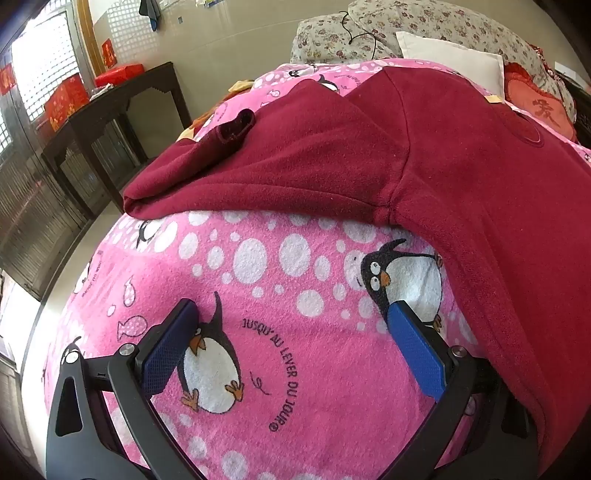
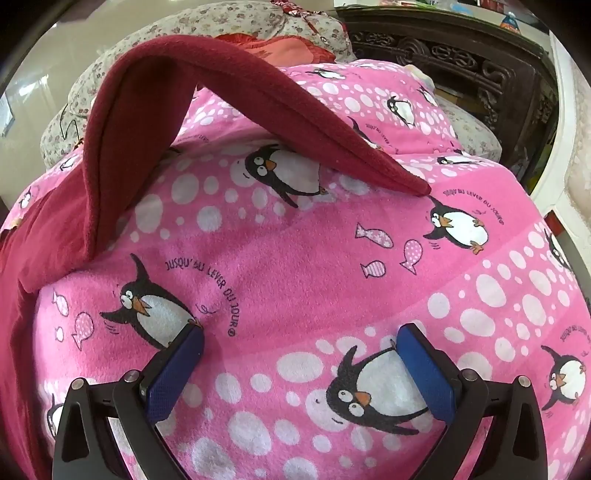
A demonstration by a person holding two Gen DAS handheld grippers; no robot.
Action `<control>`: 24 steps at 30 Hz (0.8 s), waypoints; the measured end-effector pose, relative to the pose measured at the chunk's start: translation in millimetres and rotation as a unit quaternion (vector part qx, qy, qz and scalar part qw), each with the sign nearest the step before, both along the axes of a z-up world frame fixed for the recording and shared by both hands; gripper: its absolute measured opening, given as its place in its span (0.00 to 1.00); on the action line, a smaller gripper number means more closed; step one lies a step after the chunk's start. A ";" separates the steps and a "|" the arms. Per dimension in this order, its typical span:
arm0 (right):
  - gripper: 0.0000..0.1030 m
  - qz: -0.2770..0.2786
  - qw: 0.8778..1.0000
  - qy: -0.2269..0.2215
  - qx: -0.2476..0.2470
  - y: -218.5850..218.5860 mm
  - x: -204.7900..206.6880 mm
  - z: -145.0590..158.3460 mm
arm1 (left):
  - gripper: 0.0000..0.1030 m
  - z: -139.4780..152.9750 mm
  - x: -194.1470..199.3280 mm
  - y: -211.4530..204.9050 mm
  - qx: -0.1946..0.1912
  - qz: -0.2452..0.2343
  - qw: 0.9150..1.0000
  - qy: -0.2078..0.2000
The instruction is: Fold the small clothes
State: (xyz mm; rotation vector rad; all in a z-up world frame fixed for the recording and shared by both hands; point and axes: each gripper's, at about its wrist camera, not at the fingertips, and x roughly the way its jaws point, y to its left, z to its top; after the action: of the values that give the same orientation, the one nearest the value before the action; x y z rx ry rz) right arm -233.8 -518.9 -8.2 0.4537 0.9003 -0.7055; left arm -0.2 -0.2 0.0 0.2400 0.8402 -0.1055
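Both grippers, left gripper (image 1: 291, 325) and right gripper (image 2: 301, 341), gape wide and empty over the pink penguin blanket (image 1: 280, 266); maroon fleece top (image 1: 424, 147) lies just beyond.

Two close wrist views, angled down (shared: pink blanket (image 1: 295, 266), maroon garment (image 2: 55, 221)).

Home bedroom, pink penguin bedspread (image 1: 295, 266), floral pillows (image 1: 424, 26), carved dark wooden headboard (image 2: 461, 70)
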 end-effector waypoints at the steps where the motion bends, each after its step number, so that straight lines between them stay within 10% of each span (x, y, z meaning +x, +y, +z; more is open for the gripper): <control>1: 1.00 0.000 1.000 -0.002 0.002 -1.4 -1.0 0.5 | 1.00 -0.2 0.6 0.8 -0.012 0.000 1.000 0.008; 13: 0.99 0.015 1.000 0.001 0.012 13.2 -6.0 12.5 | 1.00 8.9 0.6 5.7 -0.011 -0.005 1.000 0.027; 24: 0.95 0.089 0.993 -0.075 -0.029 88.2 -37.8 82.0 | 1.00 89.6 -62.7 13.6 -0.029 -0.071 0.996 -0.042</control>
State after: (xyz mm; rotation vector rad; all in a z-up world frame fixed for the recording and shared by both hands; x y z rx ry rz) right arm -271.6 -430.7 73.8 0.3649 0.7651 -0.5257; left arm -62.9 13.4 89.6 0.2484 0.7355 -0.2511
